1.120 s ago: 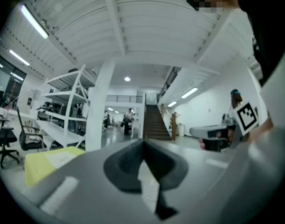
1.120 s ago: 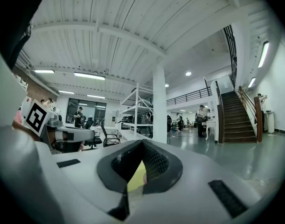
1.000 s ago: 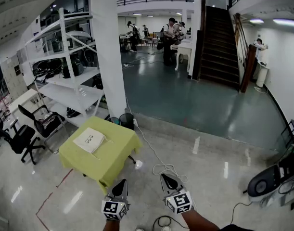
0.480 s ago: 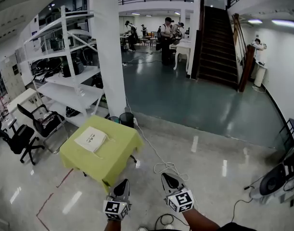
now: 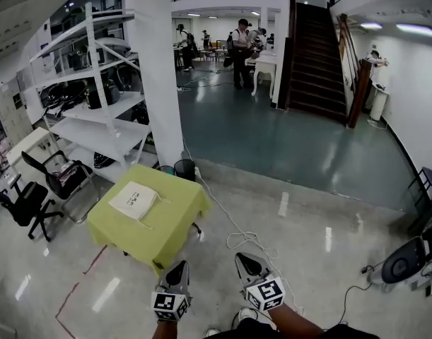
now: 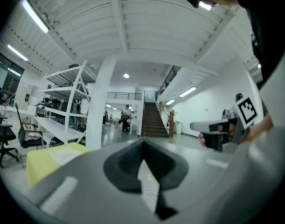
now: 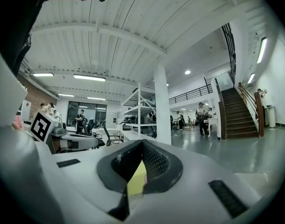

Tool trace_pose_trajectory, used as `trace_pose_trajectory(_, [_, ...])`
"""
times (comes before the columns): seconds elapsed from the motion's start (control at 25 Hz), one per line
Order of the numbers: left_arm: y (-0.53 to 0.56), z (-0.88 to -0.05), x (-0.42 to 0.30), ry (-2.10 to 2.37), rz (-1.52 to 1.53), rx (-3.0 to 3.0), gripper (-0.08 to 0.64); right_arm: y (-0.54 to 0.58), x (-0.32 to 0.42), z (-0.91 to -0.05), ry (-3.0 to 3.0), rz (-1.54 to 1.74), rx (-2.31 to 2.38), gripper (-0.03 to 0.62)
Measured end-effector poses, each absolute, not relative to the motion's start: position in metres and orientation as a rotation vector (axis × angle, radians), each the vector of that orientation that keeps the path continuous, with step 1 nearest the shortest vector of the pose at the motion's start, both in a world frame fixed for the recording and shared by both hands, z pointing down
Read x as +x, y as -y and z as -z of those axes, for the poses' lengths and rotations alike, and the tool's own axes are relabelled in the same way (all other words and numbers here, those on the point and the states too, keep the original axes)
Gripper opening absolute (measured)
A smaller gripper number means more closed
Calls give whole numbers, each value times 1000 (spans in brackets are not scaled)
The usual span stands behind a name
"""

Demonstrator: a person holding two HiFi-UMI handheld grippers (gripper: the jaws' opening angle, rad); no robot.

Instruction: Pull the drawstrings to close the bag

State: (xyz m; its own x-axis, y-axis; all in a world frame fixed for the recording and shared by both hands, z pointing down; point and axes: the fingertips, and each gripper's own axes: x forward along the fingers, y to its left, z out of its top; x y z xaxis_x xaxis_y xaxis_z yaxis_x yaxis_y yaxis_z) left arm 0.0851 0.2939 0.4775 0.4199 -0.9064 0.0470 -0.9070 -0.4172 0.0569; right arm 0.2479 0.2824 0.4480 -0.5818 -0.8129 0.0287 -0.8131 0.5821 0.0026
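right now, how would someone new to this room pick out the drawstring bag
Find the white pillar; in front of it stands a table draped in yellow-green cloth. The bag lies flat on it: pale cream with small dark print, the only thing there.

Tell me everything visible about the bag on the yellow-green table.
The bag is pale cream, cloth-like and roughly square, with small dark print at its middle, too small to read. It lies flat on the yellow-green table, toward its left side. A thin drawstring trails from one edge. Nothing else touches it.
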Motion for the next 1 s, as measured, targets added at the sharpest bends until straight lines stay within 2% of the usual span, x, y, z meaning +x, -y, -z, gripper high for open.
trace_pose_trajectory(0.6, [-217, -481, 85, 1698, -81, 2562, -2, -191, 239, -454, 2823, -50, 1332, 5])
trace_pose_trajectory(1.0, [-152, -488, 108, 1781, -112, 2484, -2, -123, 265, -468, 2858, -90, 1209, 5])
